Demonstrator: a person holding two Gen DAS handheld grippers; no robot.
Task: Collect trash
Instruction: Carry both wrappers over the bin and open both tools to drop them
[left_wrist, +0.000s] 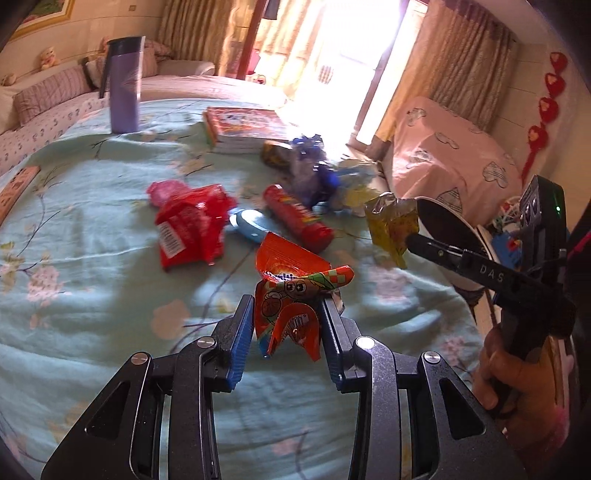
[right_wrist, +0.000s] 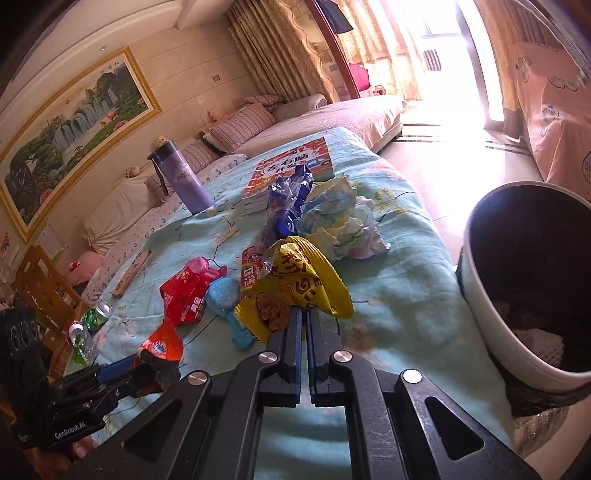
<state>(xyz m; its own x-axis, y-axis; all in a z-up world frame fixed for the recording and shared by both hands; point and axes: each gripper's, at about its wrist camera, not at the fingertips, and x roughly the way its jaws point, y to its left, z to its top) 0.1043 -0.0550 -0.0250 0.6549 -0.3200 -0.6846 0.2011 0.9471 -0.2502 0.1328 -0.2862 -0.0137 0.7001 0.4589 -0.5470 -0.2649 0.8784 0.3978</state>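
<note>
Two wrappers are in hand. The left tongs (left_wrist: 288, 314) are clamped on a crumpled orange foil snack wrapper (left_wrist: 291, 295) printed with a cartoon face, its torn flaps jutting above the blue pads (left_wrist: 242, 332). The right tongs (right_wrist: 303, 321) are pressed together on the lower edge of a crinkled yellow snack bag (right_wrist: 299, 284) with dark lettering; it is lifted off the cloth.

In the right wrist view, a round white bin with a dark liner (right_wrist: 480, 295) stands at 3 o'clock, beside the edge of the surface covered in pale green floral cloth (right_wrist: 399, 291). Pale crumpled scraps (right_wrist: 543, 343) lie at its bottom; the rest of its inside is too dark to read.

Litter on the cloth, left wrist view:
- flattened red packet with a barcode (left_wrist: 188, 229) at 10 o'clock of the orange wrapper;
- red cylindrical tube (left_wrist: 295, 218) at 12 o'clock;
- blue and clear plastic wrapper (left_wrist: 310, 173) beyond the tube, beside wadded pale paper (left_wrist: 354, 184).

A tall lilac flask with a dark lid (left_wrist: 125, 85) stands upright at the far edge, and a red-covered book (left_wrist: 243, 129) lies flat near it.
</note>
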